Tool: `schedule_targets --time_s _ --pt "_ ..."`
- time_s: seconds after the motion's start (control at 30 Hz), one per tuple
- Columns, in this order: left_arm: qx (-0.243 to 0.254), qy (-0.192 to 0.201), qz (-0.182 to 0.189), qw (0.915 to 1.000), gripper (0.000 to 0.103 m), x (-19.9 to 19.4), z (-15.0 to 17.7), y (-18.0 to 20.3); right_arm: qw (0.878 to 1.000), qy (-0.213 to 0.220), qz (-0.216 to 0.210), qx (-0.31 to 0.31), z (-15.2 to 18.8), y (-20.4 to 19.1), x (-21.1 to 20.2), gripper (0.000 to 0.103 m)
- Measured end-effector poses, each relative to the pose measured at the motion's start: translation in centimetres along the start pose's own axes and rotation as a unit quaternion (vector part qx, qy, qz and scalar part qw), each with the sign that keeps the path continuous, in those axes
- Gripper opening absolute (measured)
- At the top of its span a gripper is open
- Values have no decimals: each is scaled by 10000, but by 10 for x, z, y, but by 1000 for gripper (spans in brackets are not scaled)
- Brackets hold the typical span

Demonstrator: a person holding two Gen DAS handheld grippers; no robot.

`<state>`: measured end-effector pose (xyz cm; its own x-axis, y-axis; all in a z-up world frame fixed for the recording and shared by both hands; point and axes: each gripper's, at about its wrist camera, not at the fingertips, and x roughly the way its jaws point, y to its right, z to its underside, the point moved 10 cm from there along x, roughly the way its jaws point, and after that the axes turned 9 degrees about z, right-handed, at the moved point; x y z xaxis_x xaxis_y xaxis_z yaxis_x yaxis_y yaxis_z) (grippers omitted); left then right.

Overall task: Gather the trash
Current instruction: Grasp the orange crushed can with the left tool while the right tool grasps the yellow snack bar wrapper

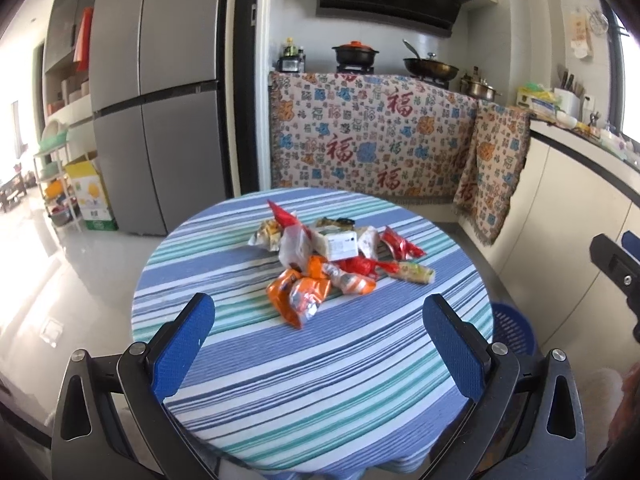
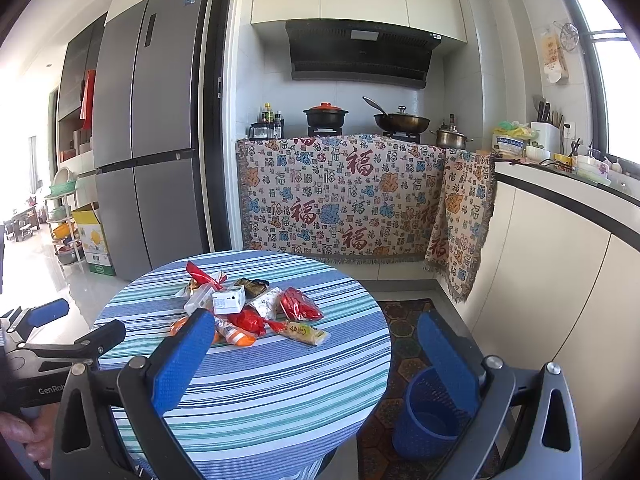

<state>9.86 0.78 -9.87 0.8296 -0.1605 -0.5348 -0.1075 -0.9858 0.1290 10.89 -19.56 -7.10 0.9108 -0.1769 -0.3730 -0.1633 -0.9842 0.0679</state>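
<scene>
While both grippers hang above the near edge of the round bench, neither touches anything. Seen from the left wrist, the left gripper has its jaws wide, with striped cloth showing between the blue pads and the trash pile just beyond them at 12 o'clock. That pile sits near the middle of the bench: an orange wrapper nearest, a white box on top in the middle, a red packet at 2 o'clock of the box, a yellow packet at 4 o'clock of it, and a red wrapper standing up at 10 o'clock. Seen from the right wrist, the right gripper also has its jaws wide; its left pad covers part of the pile's near side, and its right pad stands in front of a blue bin. This bin stands on a patterned rug on the floor, just beside the bench at 4 o'clock. A hand holds the left gripper's handle at 8 o'clock in that view. Beyond the bench, a fridge stands at 11 o'clock and a patterned cloth hangs over the stove counter at 12 o'clock.
</scene>
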Motion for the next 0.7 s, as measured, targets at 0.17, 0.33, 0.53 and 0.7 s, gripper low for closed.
schedule_targets --time_s 0.17,0.33,0.53,0.7 --pt "-147 -308 116 9993 103 25 15 -18 9999 -127 -4 74 7 5 11 103" --pt "-359 -560 351 9972 103 56 31 -30 9996 -282 -5 67 19 6 28 103" --pt "-253 -1039 587 9925 102 113 48 -38 9988 -452 -147 109 40 3 63 103" --pt "-198 -1399 634 9879 102 167 50 -50 9914 -1104 -694 -91 79 -15 128 103"
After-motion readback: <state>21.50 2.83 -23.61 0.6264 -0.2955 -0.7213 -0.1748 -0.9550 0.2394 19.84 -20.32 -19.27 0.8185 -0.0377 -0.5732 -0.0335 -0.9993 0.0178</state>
